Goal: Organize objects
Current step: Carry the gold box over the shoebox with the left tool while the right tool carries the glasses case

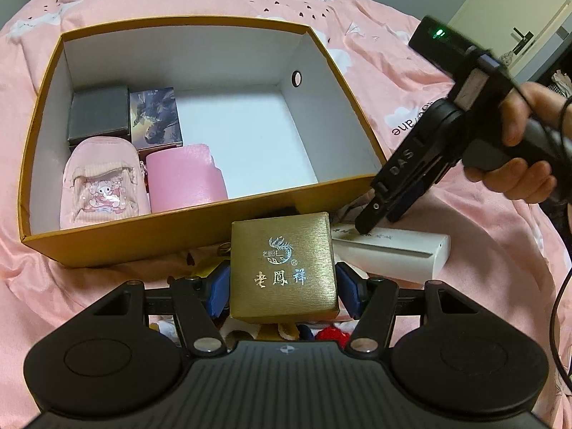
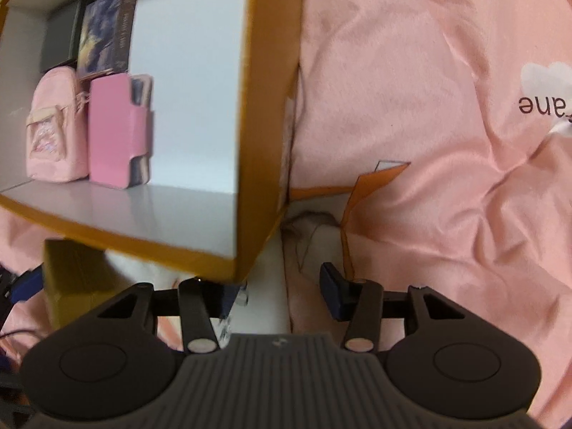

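Nearest, the left gripper (image 1: 282, 286) has its blue-padded fingers (image 1: 218, 291) clenched on the flanks of a gold box (image 1: 284, 268), a squarish lidded case of brushed metallic card stamped with a phoenix mark. It hangs just short of the carton's (image 1: 107, 246) near wall. To do this well, I judge it should lift clear of that wall and go down flat on the bare white floor to the right of the items already packed. Just right, the right gripper (image 1: 371, 220), fingers released and empty, points down at a smooth white box (image 1: 400, 254) lying on the bed (image 1: 482, 250). Farther in, the carton holds a soft pink pouch (image 1: 103, 186), a glossy pink case (image 1: 186, 178), a matte black box (image 1: 98, 116) and a printed box (image 1: 155, 118), all packed left. Beyond lies wrinkled pink bedding.
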{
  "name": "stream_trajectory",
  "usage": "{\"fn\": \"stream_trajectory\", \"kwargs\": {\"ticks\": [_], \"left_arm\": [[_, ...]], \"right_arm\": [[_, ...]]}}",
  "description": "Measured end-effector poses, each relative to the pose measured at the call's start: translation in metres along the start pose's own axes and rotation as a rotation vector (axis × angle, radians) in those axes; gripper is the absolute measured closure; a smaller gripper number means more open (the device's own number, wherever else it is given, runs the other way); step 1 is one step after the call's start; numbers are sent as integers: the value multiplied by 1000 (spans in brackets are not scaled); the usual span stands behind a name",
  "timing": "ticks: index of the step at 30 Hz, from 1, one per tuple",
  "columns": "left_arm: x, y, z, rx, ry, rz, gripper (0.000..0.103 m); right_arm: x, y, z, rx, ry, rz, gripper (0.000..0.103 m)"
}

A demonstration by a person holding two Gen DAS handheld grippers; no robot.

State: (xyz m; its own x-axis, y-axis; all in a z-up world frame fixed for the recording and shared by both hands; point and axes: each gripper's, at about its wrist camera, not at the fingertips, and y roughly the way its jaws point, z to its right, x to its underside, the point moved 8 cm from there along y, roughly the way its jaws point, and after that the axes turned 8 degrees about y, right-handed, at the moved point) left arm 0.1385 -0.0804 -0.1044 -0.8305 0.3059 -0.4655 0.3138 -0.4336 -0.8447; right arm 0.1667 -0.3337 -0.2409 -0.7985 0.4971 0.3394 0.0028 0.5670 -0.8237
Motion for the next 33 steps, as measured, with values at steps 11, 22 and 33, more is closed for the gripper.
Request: {"fn": "stream_trajectory", "kwargs": {"ticks": [11,22,33], "left_arm": [[-4,1,-2,-12,16,-2,33],[-2,-2,-3,3,19,-3,33],[-2,-28,-5,41,12,23,33]], "right_arm": [[11,13,-24,-4,-85,-70,38],[26,3,-30,12,-104,24,42],[80,-62,-25,-5,-102,215,42]]}}
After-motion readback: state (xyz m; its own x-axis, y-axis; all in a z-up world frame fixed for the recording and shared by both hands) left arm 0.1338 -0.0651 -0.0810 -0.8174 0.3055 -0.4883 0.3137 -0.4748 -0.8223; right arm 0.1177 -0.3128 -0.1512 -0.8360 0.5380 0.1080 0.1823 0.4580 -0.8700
